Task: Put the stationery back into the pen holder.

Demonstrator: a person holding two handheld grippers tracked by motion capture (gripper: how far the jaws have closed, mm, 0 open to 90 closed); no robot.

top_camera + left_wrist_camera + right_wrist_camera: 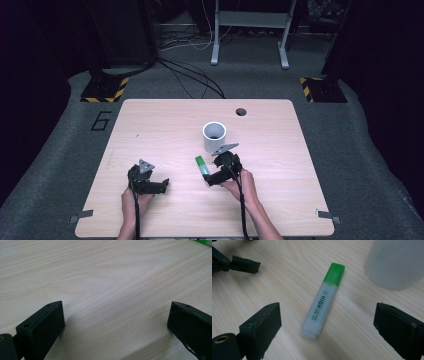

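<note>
A highlighter [322, 302] with a green cap and a pale body printed "HIGH" lies flat on the wooden table [150, 130]; in the high view the highlighter [201, 165] sits just left of my right hand. My right gripper [327, 307] is open wide, one jaw on each side of the pen, neither touching it. In the high view, the right gripper [211, 171] is below the white cup [214, 136]. My left gripper [159, 186] rests at the front left, and the left gripper [116, 306] is open over bare wood, with nothing between its jaws.
The white cup [394, 262] stands upright just beyond the pen's cap end. The left gripper [237, 263] shows at the far left of the right gripper view. A round hole [241, 111] sits near the table's far edge. Cables and stands lie on the floor beyond.
</note>
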